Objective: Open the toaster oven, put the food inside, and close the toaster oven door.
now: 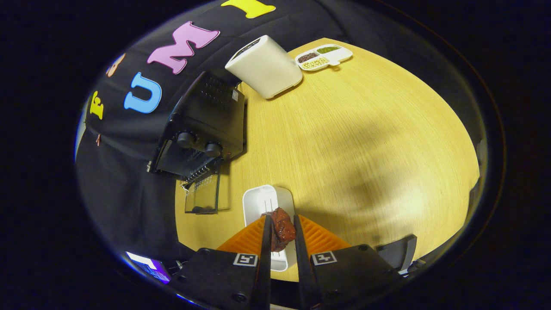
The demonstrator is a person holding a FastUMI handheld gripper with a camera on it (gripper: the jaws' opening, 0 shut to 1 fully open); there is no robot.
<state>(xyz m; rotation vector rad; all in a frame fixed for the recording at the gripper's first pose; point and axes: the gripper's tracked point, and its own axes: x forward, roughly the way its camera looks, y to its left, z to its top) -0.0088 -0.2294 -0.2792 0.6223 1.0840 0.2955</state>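
A dark red-brown piece of food (282,230) is clamped between both fingers of my gripper (281,226), which is shut on it. Directly beneath it lies a white rectangular tray (262,200) on the wooden table. The black toaster oven (202,129) stands beyond the fingers and to their left, by the black cloth wall. Two knobs show on its front. Its glass door (203,194) hangs open, folded down toward the table. I cannot see into the oven's cavity from here.
A white boxy appliance (264,66) stands behind the oven. Farther back sits a white divided dish (323,57) with beans and grains. The light wooden table (366,150) stretches wide to the right of the fingers.
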